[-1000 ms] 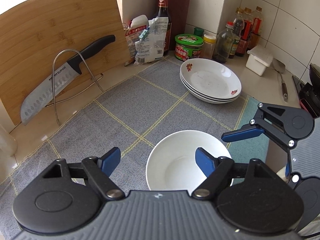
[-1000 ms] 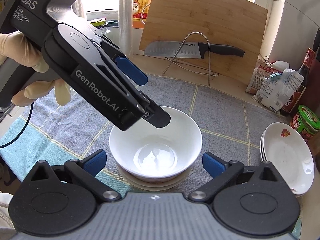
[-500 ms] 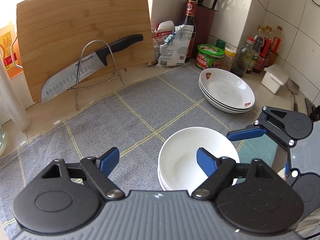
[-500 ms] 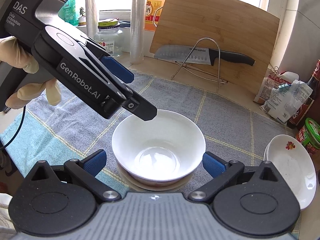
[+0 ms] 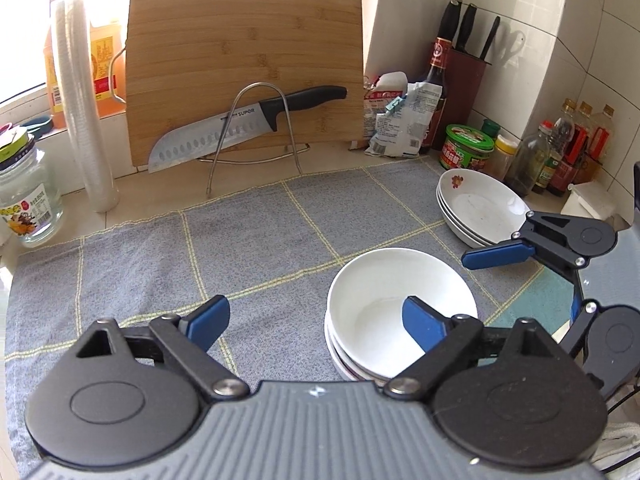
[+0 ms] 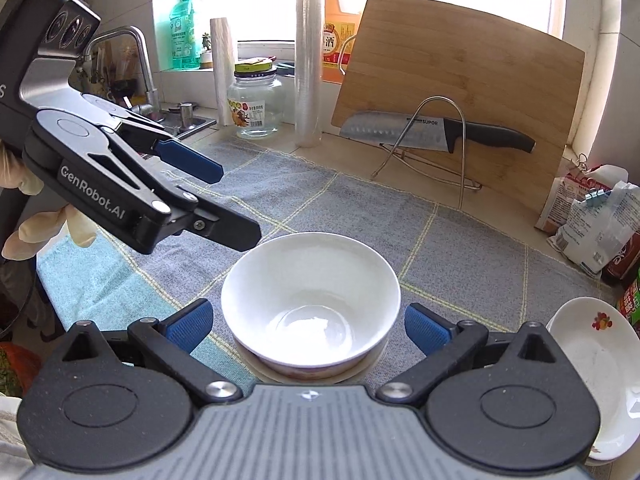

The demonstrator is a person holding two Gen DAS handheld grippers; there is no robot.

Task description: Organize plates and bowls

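I'm at a home kitchen counter. At my twelve o'clock a bamboo cutting board (image 5: 244,72) leans on the wall, a knife (image 5: 240,126) resting across a wire rack (image 5: 256,132) before it. At two o'clock, white wall tiles (image 5: 516,20), a knife block (image 5: 464,80), sauce bottles (image 5: 560,152) and a green-lidded tub (image 5: 466,148). At ten o'clock in my right view, a tap (image 6: 132,60) over a sink, dish soap (image 6: 184,28) on the windowsill. A grey checked cloth (image 5: 240,248) covers the counter.
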